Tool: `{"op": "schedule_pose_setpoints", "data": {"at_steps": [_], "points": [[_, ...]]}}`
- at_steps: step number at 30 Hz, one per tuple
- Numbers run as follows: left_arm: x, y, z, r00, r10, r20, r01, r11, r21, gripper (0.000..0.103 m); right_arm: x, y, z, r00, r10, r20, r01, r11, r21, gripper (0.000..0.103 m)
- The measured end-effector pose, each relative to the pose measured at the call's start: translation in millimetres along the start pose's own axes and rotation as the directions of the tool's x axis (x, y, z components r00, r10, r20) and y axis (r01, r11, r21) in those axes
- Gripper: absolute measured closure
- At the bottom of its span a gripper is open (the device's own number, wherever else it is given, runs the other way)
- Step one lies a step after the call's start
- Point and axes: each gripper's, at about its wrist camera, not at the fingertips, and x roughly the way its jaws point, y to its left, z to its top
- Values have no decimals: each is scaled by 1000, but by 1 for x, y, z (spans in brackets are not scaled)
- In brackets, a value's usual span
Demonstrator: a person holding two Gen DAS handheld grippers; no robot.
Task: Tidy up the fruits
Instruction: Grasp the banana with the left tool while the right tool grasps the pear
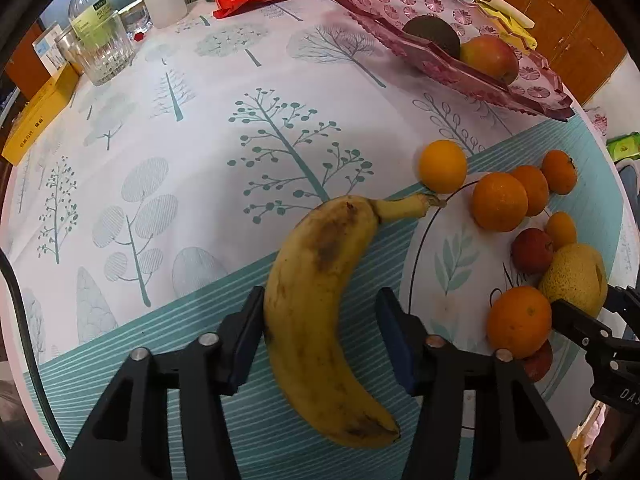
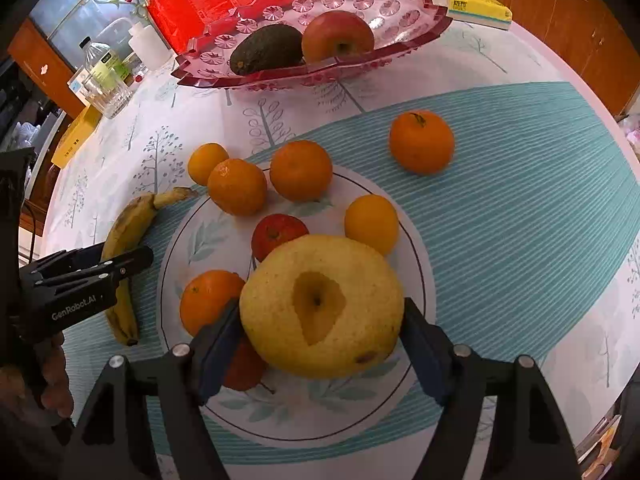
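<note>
We work at a round table (image 1: pixel 168 128) under a tree-printed cloth, wooden cabinets behind it and bottles, a glass and a red packet crowding its far side. A pink glass dish (image 2: pixel 404 20) stands at the back, already holding an avocado (image 2: pixel 266 50) and a red apple (image 2: pixel 338 36), so we judge it to be where the loose fruit belongs.

Our left tongs (image 1: pixel 320 344) straddle the banana (image 1: pixel 316 300), which lies flat on the teal band of the cloth, its stem towards the oranges. The left pad touches its skin, while a gap shows at the right pad, so the tongs are partly closed but not yet gripping. They cross the banana near its middle, probably so it lifts level.

Our right tongs (image 2: pixel 320 340) bracket the yellow pear (image 2: pixel 322 308), stem end up, on the printed circle; both pads meet its sides and we read this as a grip. The pear is broad, hence the wide jaws.

Oranges (image 2: pixel 236 186) and a small red fruit (image 2: pixel 278 236) sit close around the pear, one orange just beside the left finger. The way up looks open. The two tools stand near each other, and the dish's raised rim must be cleared.
</note>
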Motion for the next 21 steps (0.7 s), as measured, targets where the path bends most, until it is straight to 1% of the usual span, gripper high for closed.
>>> {"op": "schedule_pose_setpoints", "data": {"at_steps": [1,3,6,9,12,14,21], "points": [[0,1,0,1000,9,2,-9,1000,-4,57,0,0,0,1000,3,1,-3,1000,2,27],[-1,3,0,999,33,7,-32,999,-13,68,0,0,-2,1000,2,4,-2,1000,-1,27],[-2,8,-1,1000,16,11,-16,1000,-22,68,-1,0,-4,1000,-3,10,3,1000,-8,28],[-3,9,-2,1000,19,13,-19,999,-26,69,-2,0,-6,1000,4,13,-4,1000,-5,28],[-7,12,-5,1000,-11,17,12,999,-49,69,-6,0,-11,1000,15,23,-15,1000,-8,28],[-10,10,-7,1000,-11,24,13,999,-53,69,-10,0,-15,999,24,35,-24,1000,-13,28],[-45,-3,-12,997,-16,79,18,999,-32,70,-31,-5,-19,996,39,76,-38,999,-18,28]]}}
